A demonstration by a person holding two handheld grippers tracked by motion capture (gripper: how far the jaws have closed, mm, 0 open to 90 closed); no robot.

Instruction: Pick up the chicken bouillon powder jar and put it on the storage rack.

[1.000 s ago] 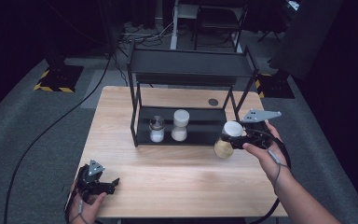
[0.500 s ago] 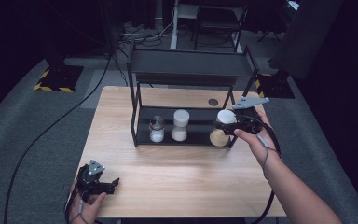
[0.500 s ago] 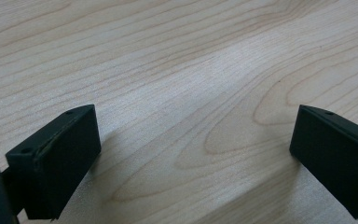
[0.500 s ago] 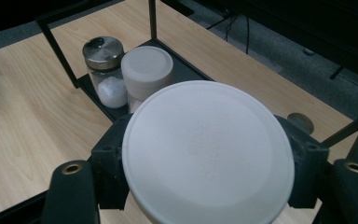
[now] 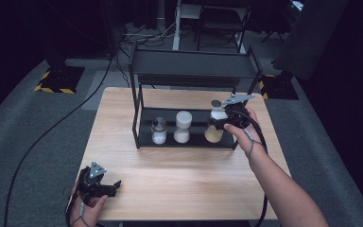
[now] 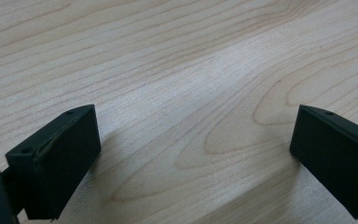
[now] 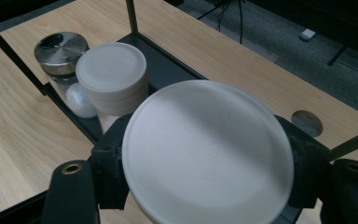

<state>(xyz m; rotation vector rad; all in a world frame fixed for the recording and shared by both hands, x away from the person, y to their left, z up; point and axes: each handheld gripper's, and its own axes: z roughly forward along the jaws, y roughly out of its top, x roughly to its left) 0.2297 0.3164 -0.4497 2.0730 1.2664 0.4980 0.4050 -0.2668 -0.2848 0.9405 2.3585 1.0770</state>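
Jar (image 5: 213, 127) now inside rack (image 5: 189, 137), right gripper (image 5: 223, 122) clamped

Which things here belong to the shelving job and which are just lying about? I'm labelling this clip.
In the job:
- white-lidded jar clamped in the right gripper
- black two-tier rack
- white-lidded jar already on the lower shelf
- metal-lidded jar beside it

Lying about:
- left gripper, open, on the wooden table
- floor cables
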